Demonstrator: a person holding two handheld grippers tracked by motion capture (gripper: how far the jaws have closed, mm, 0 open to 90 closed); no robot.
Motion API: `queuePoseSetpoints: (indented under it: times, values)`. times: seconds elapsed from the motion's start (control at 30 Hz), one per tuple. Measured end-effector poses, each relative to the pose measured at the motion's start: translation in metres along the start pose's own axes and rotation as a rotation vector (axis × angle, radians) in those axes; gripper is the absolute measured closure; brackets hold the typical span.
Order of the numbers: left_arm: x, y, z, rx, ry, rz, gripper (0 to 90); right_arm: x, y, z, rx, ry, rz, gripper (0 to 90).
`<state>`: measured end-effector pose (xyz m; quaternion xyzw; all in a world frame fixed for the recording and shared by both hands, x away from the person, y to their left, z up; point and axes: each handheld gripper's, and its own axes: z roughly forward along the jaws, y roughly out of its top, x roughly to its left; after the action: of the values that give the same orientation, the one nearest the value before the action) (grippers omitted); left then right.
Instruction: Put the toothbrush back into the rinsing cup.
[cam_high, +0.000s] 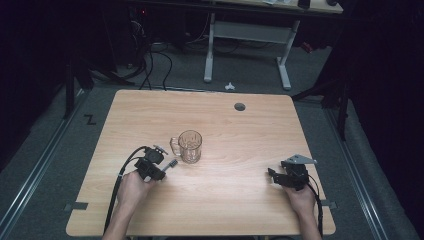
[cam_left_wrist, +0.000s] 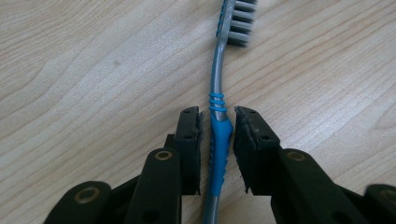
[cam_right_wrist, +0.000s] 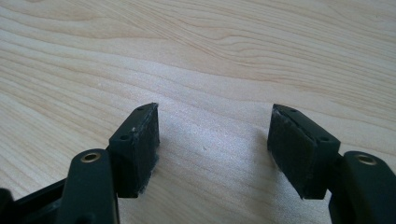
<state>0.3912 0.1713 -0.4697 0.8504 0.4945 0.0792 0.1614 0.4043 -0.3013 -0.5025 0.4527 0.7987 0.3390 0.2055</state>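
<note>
While the toothbrush (cam_left_wrist: 219, 140) lies flat on the wooden table (cam_high: 240, 200), the left gripper (cam_left_wrist: 217, 116) stands over its handle, one jaw on each side of the blue ribbed grip. The pads sit very close to the blue section, the right pad at its edge and the left one with a thin gap; a firm clamp cannot be confirmed, and the brush rests on the wood.

Toothbrush: grey stem, blue grip with three thin blue rings above it, grey bristle head pointing away from the left gripper. In the high view the toothbrush (cam_high: 170, 164) lies just left of the mug, head toward it, not touching it as far as can be told.

Glass mug (cam_high: 189, 146): clear, upright, handle on its left side, standing left of the table's centre.

Left gripper (cam_high: 161, 166): held in the left hand (cam_high: 132, 186), near the mug, black cable trailing toward the table's near edge.

Right gripper (cam_high: 272, 176): held in the right hand (cam_high: 300, 197) at the right side of the table, well apart from mug and brush. In the right gripper view its jaws stand wide apart, released, with bare wood between the pads (cam_right_wrist: 140, 140).

Table: light woodgrain top, a round grommet hole (cam_high: 240, 106) near its far edge.
</note>
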Motion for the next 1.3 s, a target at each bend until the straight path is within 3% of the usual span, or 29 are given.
queuePoseSetpoints:
  times: [0.33,0.9,1.3]
  values:
    - [0.002,0.0,-0.001,0.006,-0.014,-0.003,78.0,0.0,0.0,0.0,0.0,0.0,0.0,34.6]
    - [0.001,0.002,-0.001,0.022,-0.021,0.012,79.3,0.0,0.0,0.0,-0.001,0.001,0.0,34.6]
    - [0.003,-0.003,-0.013,-0.042,-0.03,-0.004,79.5,0.0,0.0,0.0,0.0,0.001,0.0,34.6]
